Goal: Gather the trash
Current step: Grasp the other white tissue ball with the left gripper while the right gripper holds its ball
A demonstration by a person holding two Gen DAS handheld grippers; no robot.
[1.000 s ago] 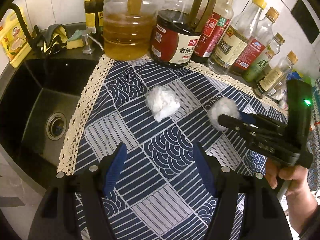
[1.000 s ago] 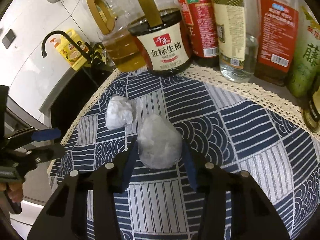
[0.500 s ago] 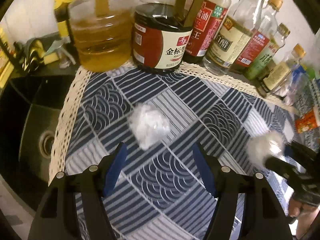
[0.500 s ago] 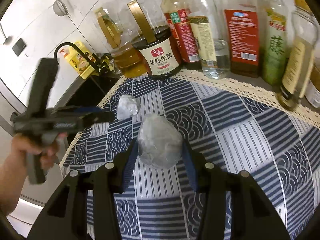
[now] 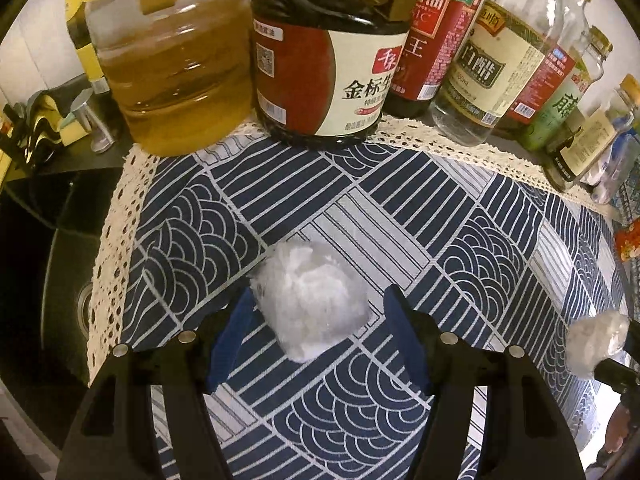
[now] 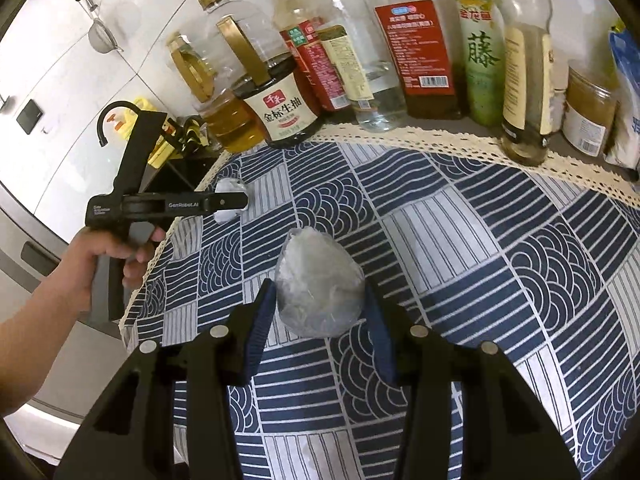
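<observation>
A crumpled white paper ball point(image 5: 310, 302) lies on the blue patterned cloth point(image 5: 460, 240). My left gripper point(image 5: 320, 312) is open, its blue-padded fingers on either side of the ball, apart from it. In the right wrist view that gripper point(image 6: 234, 200) hangs over the same ball point(image 6: 229, 188). My right gripper point(image 6: 320, 304) is shut on a second white crumpled wad point(image 6: 320, 284), held above the cloth. That wad also shows at the right edge of the left wrist view point(image 5: 596, 340).
A row of oil, soy sauce and vinegar bottles point(image 5: 320, 60) stands along the back edge of the cloth. A black sink point(image 5: 44, 272) with a faucet point(image 6: 108, 120) lies to the left. Jars and packets point(image 6: 592, 112) stand at the far right.
My left gripper moved forward and down until its open fingers bracket the paper ball. My right gripper pulled back to the right and up with its wad.
</observation>
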